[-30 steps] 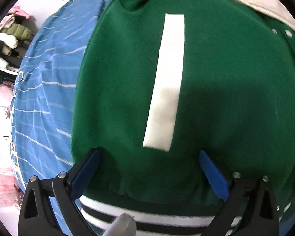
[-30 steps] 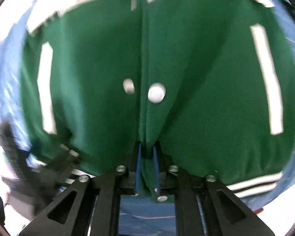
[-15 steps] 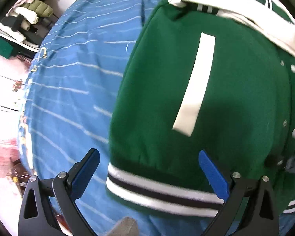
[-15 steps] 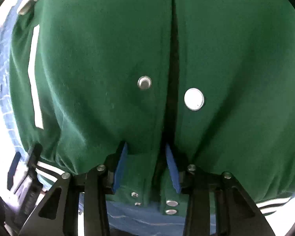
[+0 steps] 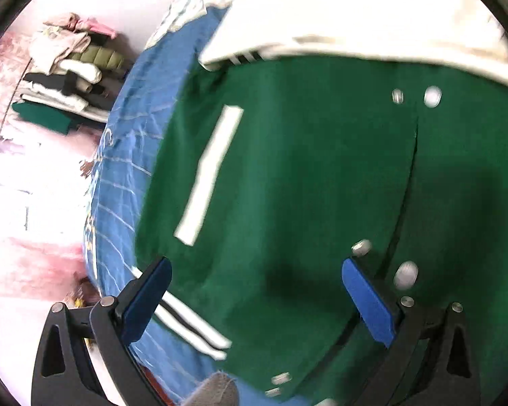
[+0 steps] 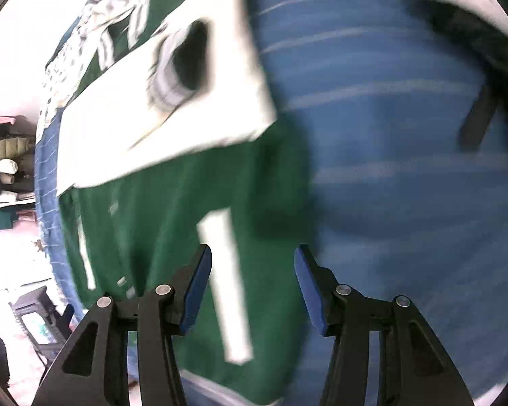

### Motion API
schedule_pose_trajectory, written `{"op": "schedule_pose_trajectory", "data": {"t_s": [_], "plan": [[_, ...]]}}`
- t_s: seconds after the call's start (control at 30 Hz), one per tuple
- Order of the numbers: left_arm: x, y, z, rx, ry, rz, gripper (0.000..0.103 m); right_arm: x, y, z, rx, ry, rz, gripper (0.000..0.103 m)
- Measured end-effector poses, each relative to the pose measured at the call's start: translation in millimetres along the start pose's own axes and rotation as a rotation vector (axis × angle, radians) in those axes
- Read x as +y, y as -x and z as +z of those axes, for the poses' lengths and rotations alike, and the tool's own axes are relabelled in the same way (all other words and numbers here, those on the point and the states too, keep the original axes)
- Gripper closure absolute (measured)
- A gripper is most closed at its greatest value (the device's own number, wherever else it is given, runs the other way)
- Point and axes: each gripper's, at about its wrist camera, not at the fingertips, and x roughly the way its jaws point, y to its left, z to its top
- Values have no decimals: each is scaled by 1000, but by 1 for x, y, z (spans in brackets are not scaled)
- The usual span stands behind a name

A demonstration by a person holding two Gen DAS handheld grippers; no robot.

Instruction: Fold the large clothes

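The green varsity jacket (image 5: pixel 304 186) lies spread, front up, on a bed covered by a blue striped sheet (image 5: pixel 132 155). Its striped hem (image 5: pixel 193 324) sits near the bed's near edge, and its white sleeves (image 5: pixel 355 20) are folded across the chest toward the far edge. The snap placket (image 5: pixel 413 155) runs up the middle, with a white pocket strip (image 5: pixel 210 172) on either side.

The left tongs (image 5: pixel 254 308) hang released over the lower left panel, jaws wide apart and gripping nothing. The right tongs (image 6: pixel 250 291) are released too, jaws parted over the other pocket strip (image 6: pixel 227 280), close to the jacket's side edge where green meets blue sheet.

The step in hand looks like setting up the next fold. To do it well, each pair of tongs should come down on the hem at a matching spot on its own side and bite through both layers of cloth. Both should then lift together, so the body folds evenly toward the collar. Keeping the sleeves undisturbed matters: a lopsided lift could drag them off the chest. A pile of folded clothes (image 5: pixel 67 77) waits beyond the bed's left edge.
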Motion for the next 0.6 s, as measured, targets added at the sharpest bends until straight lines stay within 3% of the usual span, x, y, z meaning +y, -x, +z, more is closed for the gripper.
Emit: {"op": "schedule_pose_trajectory", "data": {"t_s": [0.07,0.17,0.2,0.27,0.3,0.33,0.37,0.43,0.53,0.57,0.6], "plan": [[-20,-26,1,53,8,55,0,-23,-2,26,-16,54,-3,50],[-23,-27,0,35,50,105,0,-25,-39,78,-3,80,37,50],[-23,-28,-2,26,58,112,0,-52,-33,97,16,88,55,50],[-20,-28,-6,6,79,115,0,-56,-47,106,50,100,110,53],[-17,-30,-9,-4,98,113,0,-57,-55,111,52,116,113,80],[-19,-25,-10,-9,110,112,0,-38,-84,122,41,128,85,93],[-19,-24,-12,-15,125,109,0,-40,-91,126,37,122,72,95],[-21,-22,-10,-10,138,96,0,-44,-93,127,12,95,29,99],[-18,-20,-8,11,139,56,0,-34,-95,126,19,164,-45,97],[-15,-19,-7,19,144,40,0,-28,-94,127,38,182,-65,94],[-13,-15,-7,24,145,35,0,-28,-88,127,51,186,-79,84]]}}
